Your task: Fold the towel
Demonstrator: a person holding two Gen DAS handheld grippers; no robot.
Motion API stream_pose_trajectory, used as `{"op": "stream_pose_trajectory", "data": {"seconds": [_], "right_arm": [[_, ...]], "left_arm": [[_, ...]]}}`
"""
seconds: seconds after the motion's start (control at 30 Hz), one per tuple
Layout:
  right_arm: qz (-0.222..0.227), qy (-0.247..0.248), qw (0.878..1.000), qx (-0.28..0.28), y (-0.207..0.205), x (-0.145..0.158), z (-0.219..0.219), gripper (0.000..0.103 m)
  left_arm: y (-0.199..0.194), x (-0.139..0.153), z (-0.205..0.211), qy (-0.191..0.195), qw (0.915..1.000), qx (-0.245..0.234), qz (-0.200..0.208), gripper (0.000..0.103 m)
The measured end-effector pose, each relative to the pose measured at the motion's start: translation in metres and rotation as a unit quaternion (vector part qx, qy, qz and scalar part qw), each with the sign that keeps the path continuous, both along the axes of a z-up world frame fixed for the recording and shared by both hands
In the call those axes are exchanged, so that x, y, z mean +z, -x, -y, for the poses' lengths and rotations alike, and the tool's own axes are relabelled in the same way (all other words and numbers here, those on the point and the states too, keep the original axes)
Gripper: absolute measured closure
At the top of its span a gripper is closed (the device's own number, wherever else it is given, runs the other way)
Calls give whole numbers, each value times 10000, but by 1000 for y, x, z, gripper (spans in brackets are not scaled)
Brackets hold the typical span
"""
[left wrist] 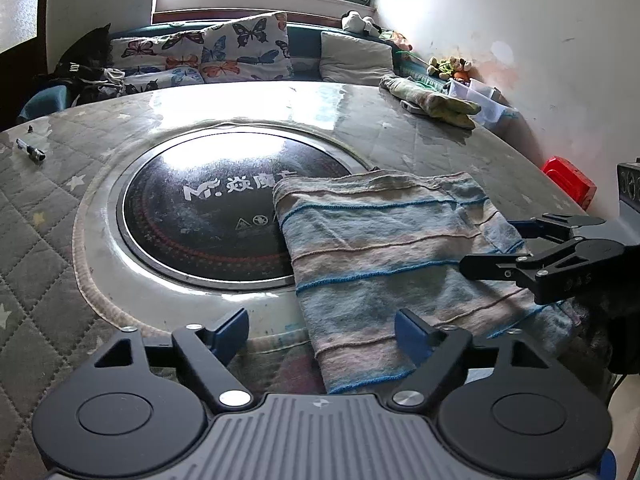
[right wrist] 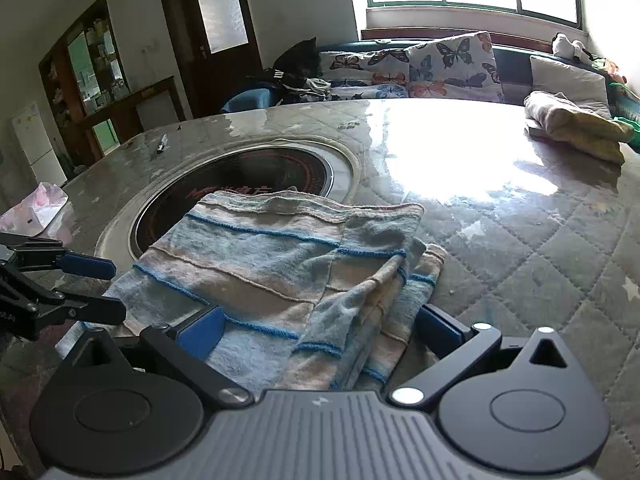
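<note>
A striped blue, pink and grey towel lies folded on the quilted table cover, its far left corner over the black round cooktop. My left gripper is open at the towel's near left edge, with its right finger over the cloth. From the right, my right gripper reaches in open above the towel's right side. In the right wrist view the towel shows a loose folded layer on its right. It lies between the wide-open fingers of my right gripper. My left gripper stands open at the left.
A pen lies far left on the table. Another bundled cloth and clear plastic boxes sit at the far right by the wall. A red object is at the right edge. A crumpled plastic bag rests at the left edge.
</note>
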State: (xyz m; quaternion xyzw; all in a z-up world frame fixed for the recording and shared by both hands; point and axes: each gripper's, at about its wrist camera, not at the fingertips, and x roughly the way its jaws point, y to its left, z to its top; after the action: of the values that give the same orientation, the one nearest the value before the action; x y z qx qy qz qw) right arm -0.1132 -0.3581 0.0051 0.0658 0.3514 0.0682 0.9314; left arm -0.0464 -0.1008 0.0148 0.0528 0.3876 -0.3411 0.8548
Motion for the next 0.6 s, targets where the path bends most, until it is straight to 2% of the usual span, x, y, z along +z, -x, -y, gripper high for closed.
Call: {"op": "stream_pose_trajectory", "data": {"seconds": [0.1, 0.23, 0.6], "right_arm": [[117, -2, 9999, 18, 2, -2, 1, 0], [201, 23, 9998, 22, 4, -4, 0, 0], [224, 115, 9997, 22, 4, -4, -2, 0]], "left_arm": [[0, -2, 0, -6, 10000, 20, -4, 6], [0, -3, 0, -1, 10000, 10, -3, 0], [-4, -6, 2, 100, 9999, 81, 41, 0]]}}
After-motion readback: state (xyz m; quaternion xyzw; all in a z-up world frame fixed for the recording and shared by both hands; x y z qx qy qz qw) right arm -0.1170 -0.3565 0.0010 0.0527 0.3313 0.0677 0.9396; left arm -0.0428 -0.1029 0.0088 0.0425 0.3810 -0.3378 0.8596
